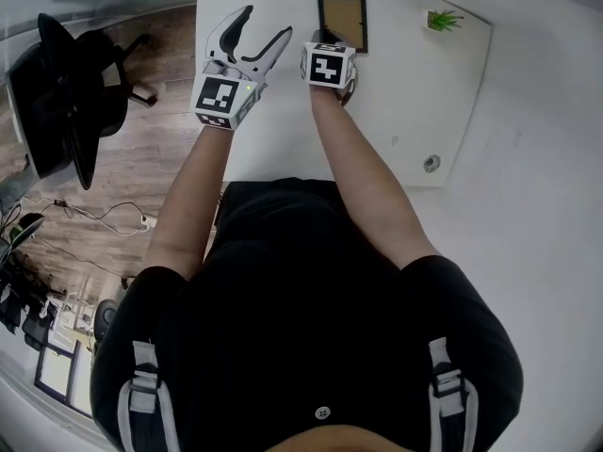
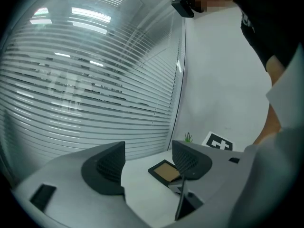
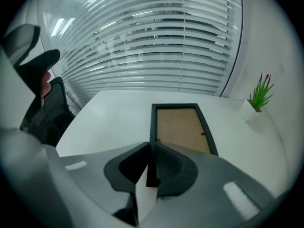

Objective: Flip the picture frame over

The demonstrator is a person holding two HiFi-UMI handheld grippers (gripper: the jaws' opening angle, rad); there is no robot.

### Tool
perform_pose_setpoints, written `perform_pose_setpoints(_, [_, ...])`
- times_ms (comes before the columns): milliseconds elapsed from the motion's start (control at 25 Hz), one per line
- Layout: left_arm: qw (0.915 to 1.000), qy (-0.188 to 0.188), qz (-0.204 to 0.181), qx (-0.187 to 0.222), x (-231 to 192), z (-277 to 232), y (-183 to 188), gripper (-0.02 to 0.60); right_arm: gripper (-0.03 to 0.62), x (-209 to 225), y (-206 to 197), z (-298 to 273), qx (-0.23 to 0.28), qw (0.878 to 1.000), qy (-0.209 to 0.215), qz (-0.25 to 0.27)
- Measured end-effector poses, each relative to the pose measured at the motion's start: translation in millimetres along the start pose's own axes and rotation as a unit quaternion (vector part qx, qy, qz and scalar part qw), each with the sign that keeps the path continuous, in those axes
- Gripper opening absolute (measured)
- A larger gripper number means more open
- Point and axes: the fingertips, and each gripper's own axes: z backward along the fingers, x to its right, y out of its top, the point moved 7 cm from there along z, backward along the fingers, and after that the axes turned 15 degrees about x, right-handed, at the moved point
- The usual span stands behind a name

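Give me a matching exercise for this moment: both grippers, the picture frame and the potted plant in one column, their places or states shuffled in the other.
Column one
1. left gripper
2. right gripper
3. picture frame
4. potted plant

Column two
A. stands at the far right corner of the table
B. jaws apart, gripping nothing
C. lies flat, brown backing up
D. jaws clamped on the frame's black edge

Pairs: 1-B, 2-D, 3-C, 4-A
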Motion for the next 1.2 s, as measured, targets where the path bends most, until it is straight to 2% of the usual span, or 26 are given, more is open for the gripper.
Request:
perform_pose_setpoints(160, [1.0,0.0,-0.003,-0.009,1.3,6.0,2.4,0.313,0.049,0.3,10.3,11.6,0.016,0.999,0.009,-0.028])
perform_pose_setpoints(360, [0.9998,-0.005,-0.01,0.019,8.6,8.6,16.7,0.314,0.049,-0.7,22.1,27.9,0.036,0.998,0.022,-0.05])
perform_pose_setpoints(560, [0.9998,-0.008,-0.016,0.003,18.6,16.1,21.5,0.313,0.049,1.8,34.5,47.2,0.053,0.995,0.033,-0.079])
perform_pose_setpoints(640, [0.9996,-0.012,-0.018,0.016,25.3,16.9,27.7,0.313,0.049,4.1,36.6,54.9,0.061,0.993,0.04,-0.091])
perform_pose_setpoints(1000, [0.9984,-0.014,-0.037,0.04,46.0,27.2,47.3,0.308,0.049,17.3,41.4,91.8,0.081,0.983,0.073,-0.145])
perform_pose_setpoints(1200, [0.998,-0.009,-0.048,0.041,61.7,39.4,51.7,0.299,0.049,20.6,40.2,114.1,0.091,0.972,0.115,-0.185])
